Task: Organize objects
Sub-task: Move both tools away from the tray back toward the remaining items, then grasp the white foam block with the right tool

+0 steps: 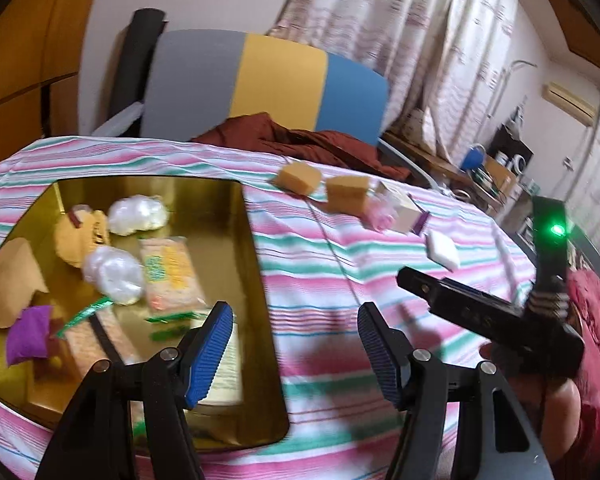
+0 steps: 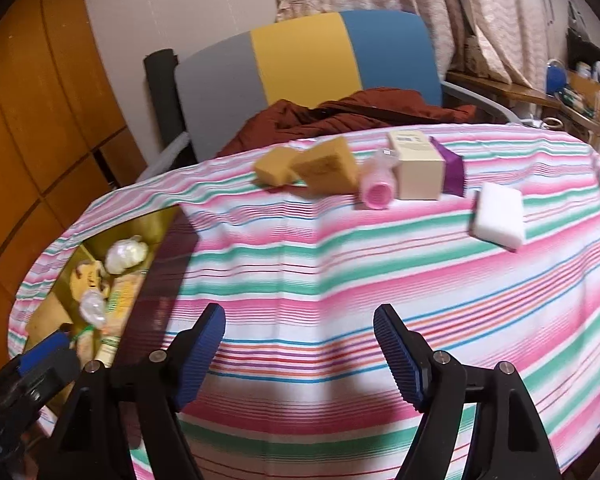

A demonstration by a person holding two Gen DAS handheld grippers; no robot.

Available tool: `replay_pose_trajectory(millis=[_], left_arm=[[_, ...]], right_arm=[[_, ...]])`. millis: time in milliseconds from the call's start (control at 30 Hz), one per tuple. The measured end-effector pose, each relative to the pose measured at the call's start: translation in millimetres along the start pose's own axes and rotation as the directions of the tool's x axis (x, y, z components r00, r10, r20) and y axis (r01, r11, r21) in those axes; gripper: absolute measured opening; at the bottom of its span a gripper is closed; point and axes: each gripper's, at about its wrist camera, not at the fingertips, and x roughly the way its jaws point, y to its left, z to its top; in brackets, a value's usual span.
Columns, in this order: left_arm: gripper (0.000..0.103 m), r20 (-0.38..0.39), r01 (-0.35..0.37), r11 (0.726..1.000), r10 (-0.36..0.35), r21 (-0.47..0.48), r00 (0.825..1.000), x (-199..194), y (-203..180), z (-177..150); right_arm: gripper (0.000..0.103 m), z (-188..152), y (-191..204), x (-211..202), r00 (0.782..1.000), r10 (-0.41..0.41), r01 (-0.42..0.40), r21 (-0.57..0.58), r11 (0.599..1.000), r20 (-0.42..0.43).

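My left gripper (image 1: 296, 320) is open and empty, over the right wall of a gold tin (image 1: 220, 220) that holds white wrapped balls (image 1: 138, 214), a snack packet (image 1: 170, 276), a purple pouch (image 1: 30, 336) and other small items. My right gripper (image 2: 300, 320) is also open with nothing between its pads, above bare striped cloth. Farther back lie two yellow sponges (image 2: 274, 166) (image 2: 328, 170), a tipped pink bottle (image 2: 376, 188), a cream box (image 2: 418, 168), a purple box (image 2: 452, 172) and a white block (image 2: 498, 214). In the left wrist view one of the right gripper's fingers (image 1: 460, 304) shows at the right.
A striped tablecloth (image 2: 320, 264) covers the table. Behind it stands a chair with a grey, yellow and blue back (image 1: 280, 76), with dark red cloth (image 1: 300, 136) draped on it. A wooden cabinet is at the left, curtains and a cluttered shelf (image 1: 496, 168) at the right. A red sleeve (image 1: 596, 340) is at the right edge.
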Motion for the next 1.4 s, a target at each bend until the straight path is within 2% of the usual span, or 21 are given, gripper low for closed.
replay_pose_trajectory(millis=[333,533,733,867,967,1067,1200,1400], left_arm=[[0.066,-0.058,0.057,0.998,-0.055,0.035,0.997,10.2,-38.0,-13.3],[0.066,-0.091,0.082,0.995,-0.077,0.048,0.993,19.6,-54.5,-15.4],[0.066,-0.124,0.083,0.994,-0.074,0.071,0.99,30.5,-69.5,-17.5],[0.066,-0.141,0.079,0.993,-0.066,0.087,0.988,37.2,-76.4,-17.0],[0.066,-0.156,0.077,0.992,-0.061,0.098,0.986,45.1,-80.3,-14.2],[0.066,-0.166,0.077,0.993,-0.061,0.092,0.984,53.5,-82.9,-9.0],[0.066,-0.179,0.083,0.992,-0.066,0.091,0.982,72.9,-90.1,3.8],[0.066,-0.181,0.079,0.992,-0.059,0.103,0.982,114.5,-109.5,29.5]], right_arm=[[0.078,11.5,-77.3,10.6,0.993,-0.116,0.116,0.096,0.989,-0.006],[0.081,42.3,-132.9,21.9,0.979,-0.205,0.201,0.178,0.963,0.003],[0.081,79.5,-175.3,52.8,0.967,-0.25,0.254,0.197,0.947,-0.049],[0.081,90.1,-185.7,73.1,0.963,-0.259,0.269,0.209,0.94,-0.073],[0.08,93.4,-186.4,89.6,0.954,-0.285,0.298,0.159,0.941,-0.096],[0.071,88.5,-188.8,97.9,0.951,-0.288,0.303,0.146,0.942,-0.111],[0.062,85.0,-188.2,91.0,0.961,-0.262,0.272,0.132,0.953,-0.09],[0.061,72.2,-185.4,78.1,0.965,-0.249,0.254,0.055,0.966,-0.086]])
